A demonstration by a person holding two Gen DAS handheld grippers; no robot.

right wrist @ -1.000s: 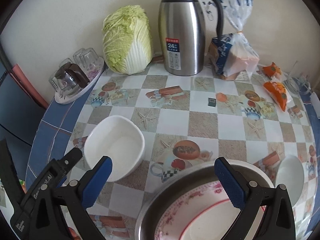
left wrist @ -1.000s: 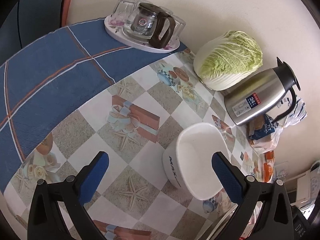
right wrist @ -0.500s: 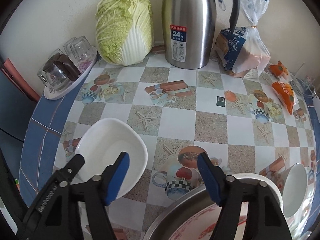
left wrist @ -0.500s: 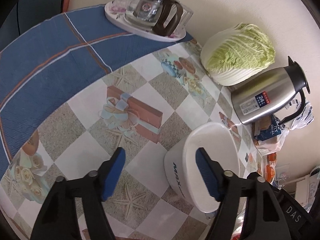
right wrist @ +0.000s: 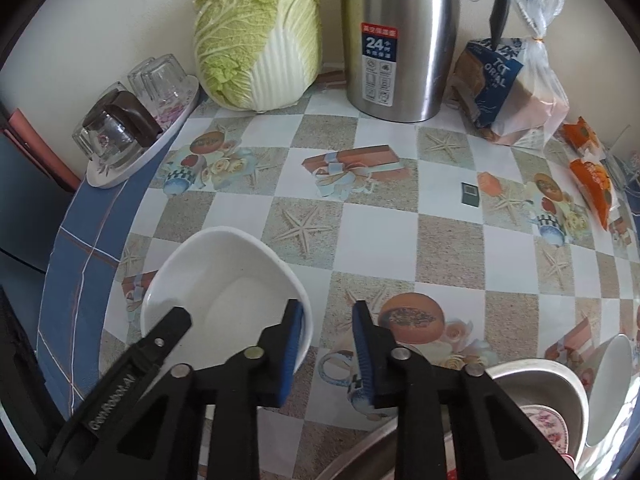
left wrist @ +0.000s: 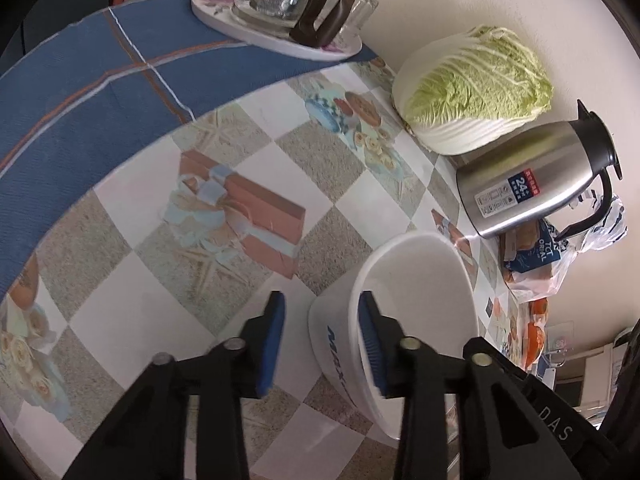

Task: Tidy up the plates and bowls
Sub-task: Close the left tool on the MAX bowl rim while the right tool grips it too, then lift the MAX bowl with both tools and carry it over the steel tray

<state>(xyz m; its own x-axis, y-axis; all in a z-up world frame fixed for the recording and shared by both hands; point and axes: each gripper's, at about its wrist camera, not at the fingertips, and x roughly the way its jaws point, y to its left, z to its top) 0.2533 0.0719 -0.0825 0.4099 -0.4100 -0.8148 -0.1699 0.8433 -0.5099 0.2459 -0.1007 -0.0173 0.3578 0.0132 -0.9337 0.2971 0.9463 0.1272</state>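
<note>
**Two grippers close in on the white bowl**

The white bowl point(left wrist: 416, 300) sits on the table point(left wrist: 132, 320), near its blue-edged side. It looks hard, smooth and breakable, so I think it could slip. The thin rim looks like the best place to hold.

The left gripper point(left wrist: 322, 342) is closing with the bowl's near wall between its blue pads point(left wrist: 370, 340); they do not seem to press yet. The right gripper point(right wrist: 326, 354) is closing too. Its left pad is at the rim on the other side, with nothing squeezed.

Only the right view shows the metal basin point(right wrist: 560, 384) with a flowered plate point(right wrist: 546, 422) inside, and another white bowl point(right wrist: 610, 384) by it. Only the left view shows the blue writing on the bowl's side.
</note>
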